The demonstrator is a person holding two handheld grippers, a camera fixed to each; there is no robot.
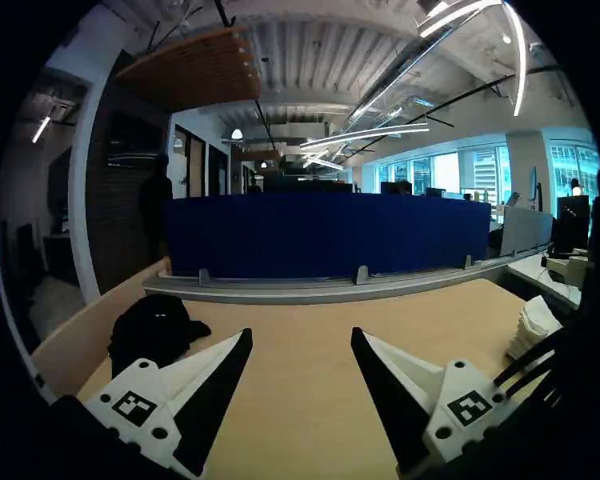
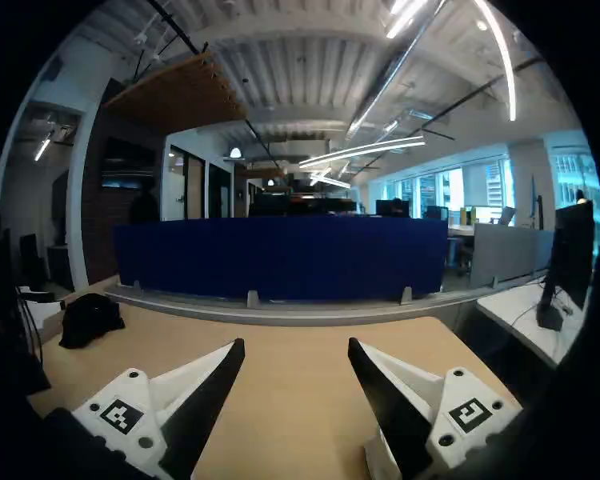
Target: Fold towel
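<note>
The left gripper (image 1: 301, 330) and the right gripper (image 2: 295, 341) are spread wide, empty; a black cloth heap (image 1: 152, 328), maybe the towel, is seen lower left on the table (image 1: 316, 308); a white stack (image 1: 534, 324) is seen at the right; the wrong one could be grabbed.
</note>
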